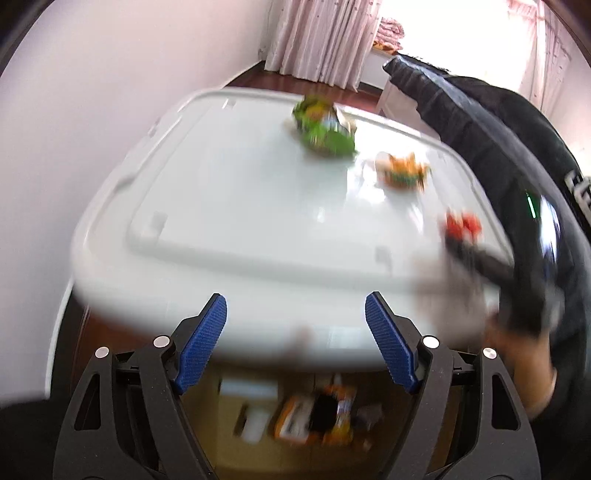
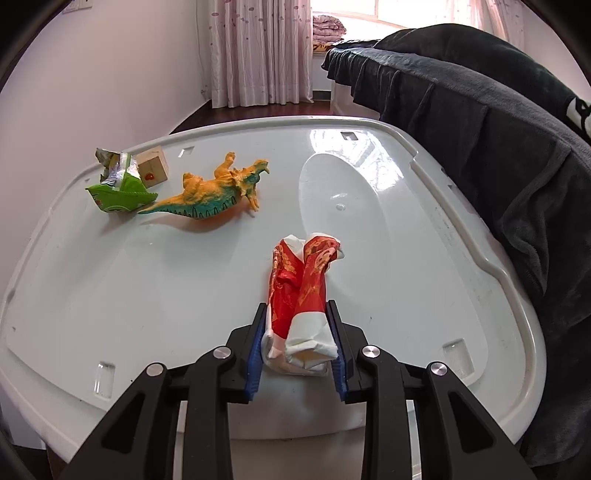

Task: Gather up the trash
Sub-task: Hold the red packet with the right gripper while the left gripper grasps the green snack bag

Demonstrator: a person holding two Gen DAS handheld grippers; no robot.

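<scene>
Red crumpled wrapper (image 2: 303, 295) sits clamped in right fingers (image 2: 334, 332); left fingers (image 1: 205, 343), seemingly empty, spread wide.

Pink curtains (image 2: 258, 51), bright window (image 2: 343, 9), white wall (image 2: 122, 62).

left tongs (image 1: 295, 317) agape, empty | blurred white lid (image 1: 240, 206) | green wrapper (image 1: 325, 127) on it
</scene>
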